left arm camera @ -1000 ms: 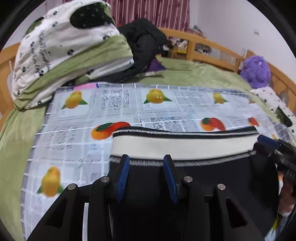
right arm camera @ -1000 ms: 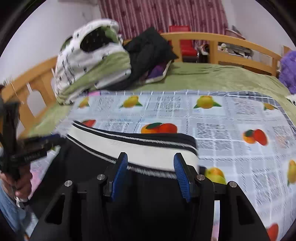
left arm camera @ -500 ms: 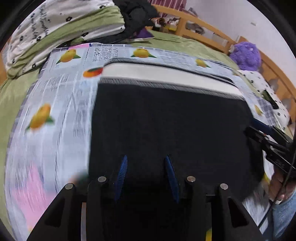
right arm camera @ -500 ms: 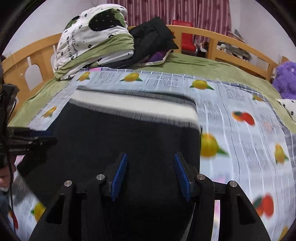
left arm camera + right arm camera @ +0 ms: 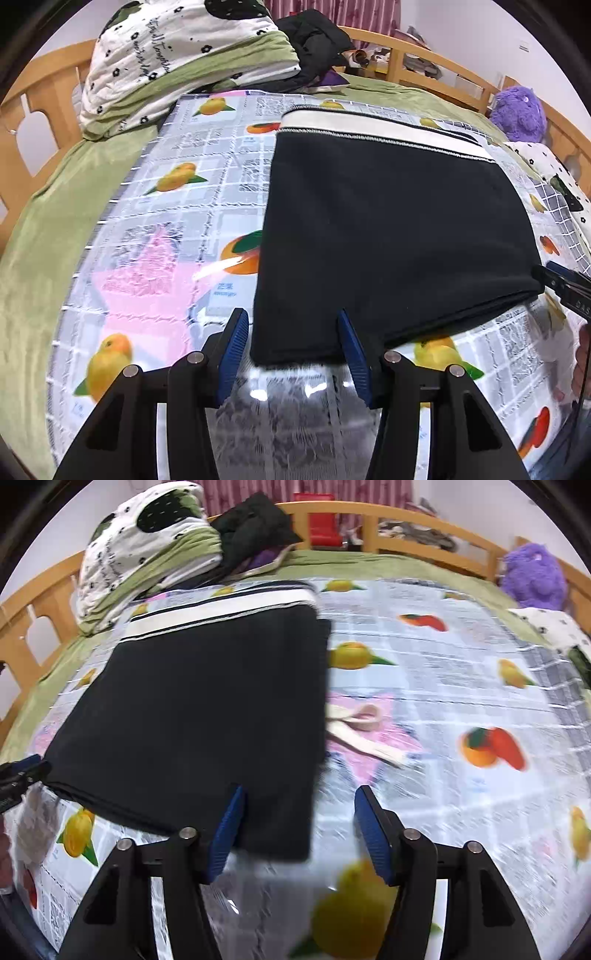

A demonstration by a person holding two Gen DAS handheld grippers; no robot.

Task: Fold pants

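The black pants (image 5: 391, 229) lie folded into a flat rectangle on the fruit-print sheet (image 5: 177, 229), with the cream and black waistband (image 5: 384, 127) at the far edge. My left gripper (image 5: 291, 350) is open and empty at the fold's near left corner. My right gripper (image 5: 299, 827) is open and empty at the near right corner of the pants (image 5: 199, 709). The right gripper's tip also shows at the right edge of the left wrist view (image 5: 554, 277). A cream drawstring (image 5: 354, 727) pokes out beside the pants' right edge.
A pile of white and green bedding (image 5: 184, 55) and dark clothes (image 5: 314, 37) sits at the far left of the bed. A purple plush toy (image 5: 535, 576) is at the far right. A wooden bed rail (image 5: 406, 520) runs round the back.
Both grippers have pulled back toward the near edge of the folded pants and their jaws have opened wider. The pants now lie flat and free of both grippers.
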